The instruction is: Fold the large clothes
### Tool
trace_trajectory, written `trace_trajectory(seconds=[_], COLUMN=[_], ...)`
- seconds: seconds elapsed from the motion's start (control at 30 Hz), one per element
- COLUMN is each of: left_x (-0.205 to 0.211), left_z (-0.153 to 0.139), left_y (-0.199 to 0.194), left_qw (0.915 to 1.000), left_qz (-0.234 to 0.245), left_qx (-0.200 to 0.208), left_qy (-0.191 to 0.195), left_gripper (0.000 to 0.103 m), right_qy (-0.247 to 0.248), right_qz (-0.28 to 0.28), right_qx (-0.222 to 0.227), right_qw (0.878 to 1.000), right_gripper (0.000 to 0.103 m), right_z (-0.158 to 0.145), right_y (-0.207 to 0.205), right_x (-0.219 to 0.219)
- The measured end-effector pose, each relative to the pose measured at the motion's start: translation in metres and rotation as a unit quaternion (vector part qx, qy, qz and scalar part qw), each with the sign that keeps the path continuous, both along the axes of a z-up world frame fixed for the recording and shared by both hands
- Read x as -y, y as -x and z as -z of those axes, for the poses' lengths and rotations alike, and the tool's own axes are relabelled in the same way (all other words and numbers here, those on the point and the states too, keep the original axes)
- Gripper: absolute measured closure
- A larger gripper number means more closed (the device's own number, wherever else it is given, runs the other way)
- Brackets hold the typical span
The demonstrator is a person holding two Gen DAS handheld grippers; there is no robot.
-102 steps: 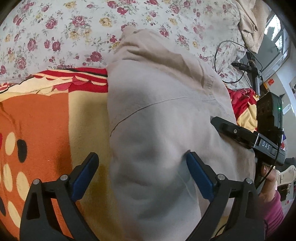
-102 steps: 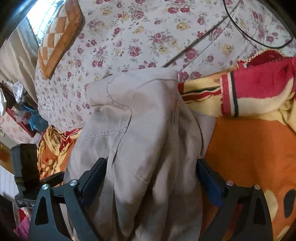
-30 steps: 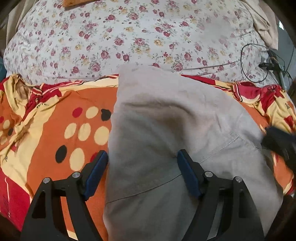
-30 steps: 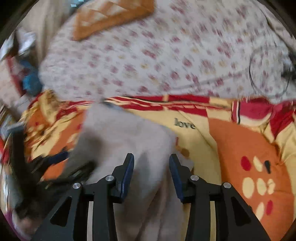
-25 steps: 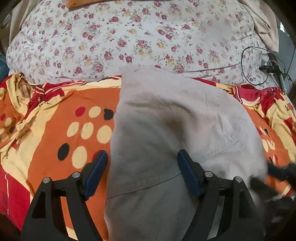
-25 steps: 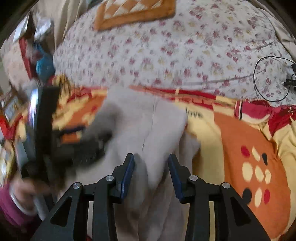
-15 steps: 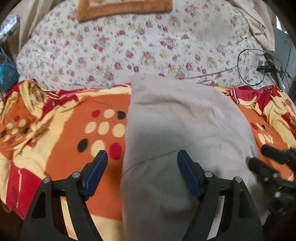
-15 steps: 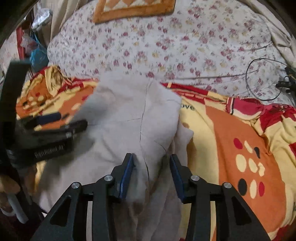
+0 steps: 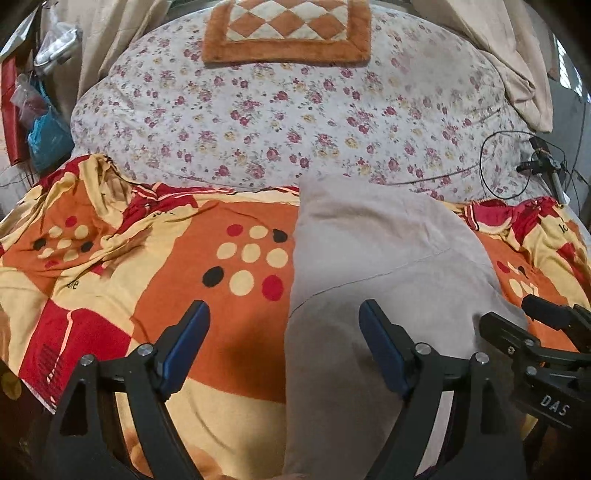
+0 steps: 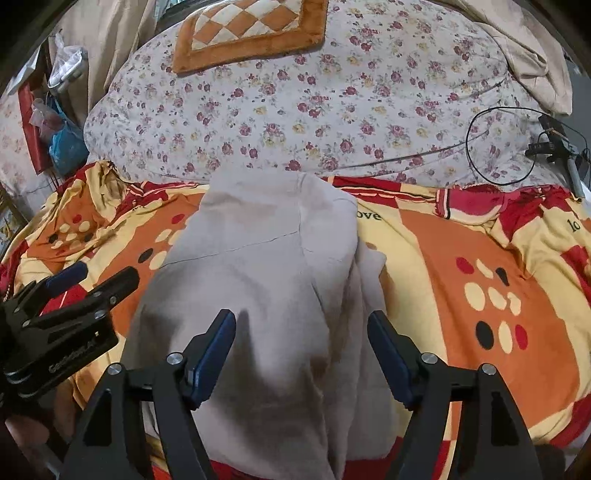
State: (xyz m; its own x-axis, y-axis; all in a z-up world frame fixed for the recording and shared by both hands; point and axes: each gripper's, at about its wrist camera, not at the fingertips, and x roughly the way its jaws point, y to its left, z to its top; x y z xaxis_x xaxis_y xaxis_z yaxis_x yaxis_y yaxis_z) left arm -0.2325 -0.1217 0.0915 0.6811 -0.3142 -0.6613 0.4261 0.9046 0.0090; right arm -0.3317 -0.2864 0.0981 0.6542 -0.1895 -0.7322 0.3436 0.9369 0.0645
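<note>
A beige garment (image 9: 388,266) lies folded into a long panel on the orange, red and yellow blanket (image 9: 147,258). My left gripper (image 9: 284,343) hovers over the garment's left edge, jaws opening, one blue pad over the blanket and the other over the cloth. In the right wrist view the garment (image 10: 266,266) fills the centre. My right gripper (image 10: 301,354) stands over its near end with jaws opening; cloth lies below and between the pads, which do not press it. Each gripper shows in the other's view: the right gripper (image 9: 546,343), the left gripper (image 10: 66,306).
A floral sheet (image 9: 295,110) covers the far half of the bed, with an orange checked cushion (image 9: 288,29) on it. A black cable (image 9: 502,166) and a small device lie at the right. Bags (image 9: 48,136) hang at the left; a beige cloth (image 9: 517,55) drapes at the upper right.
The right gripper's jaws went from narrow around a ridge of beige cloth to wide apart, and the cloth lies flat. The left gripper drew back and leftward, so the garment sits right of centre.
</note>
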Motion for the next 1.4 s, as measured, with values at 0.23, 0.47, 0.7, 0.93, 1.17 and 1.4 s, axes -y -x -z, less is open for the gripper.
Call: trace_trajectory(seconds=[0.23,0.47,0.7,0.93,1.17,1.4], left_x=[-0.005,-0.004,-0.002,-0.001,0.0,0.002], left_z=[0.002,0.003,0.007,0.01,0.012,0.012], left_y=[0.0,-0.001,-0.002,-0.005,-0.005,-0.005], left_qw=[0.9999,0.9999,0.9999,0.9998,0.9998,0.9998], left_qz=[-0.012,-0.014,-0.014,-0.015,-0.014,-0.014], left_qx=[-0.001,-0.001,-0.003,-0.009,-0.01,-0.011], left_qy=[0.006,0.004,0.002,-0.002,-0.005,-0.008], left_gripper=[0.02,0.02,0.02,0.02,0.02,0.02], right_qy=[0.013,0.015,0.017,0.017,0.023,0.02], right_qz=[0.007,0.006,0.007,0.005,0.005,0.006], right_qx=[-0.001,-0.009,-0.009,-0.011,-0.011,-0.011], right_qw=[1.0,1.0,1.0,1.0,1.0,1.0], right_gripper=[0.022,0.022,0.022,0.022,0.021,0.021], right_z=[0.002,0.007,0.008,0.01,0.01,0.01], right_y=[-0.005,-0.011,-0.012,-0.016,-0.017,-0.018], right_x=[-0.004,-0.003,-0.003,-0.003,-0.004,-0.004])
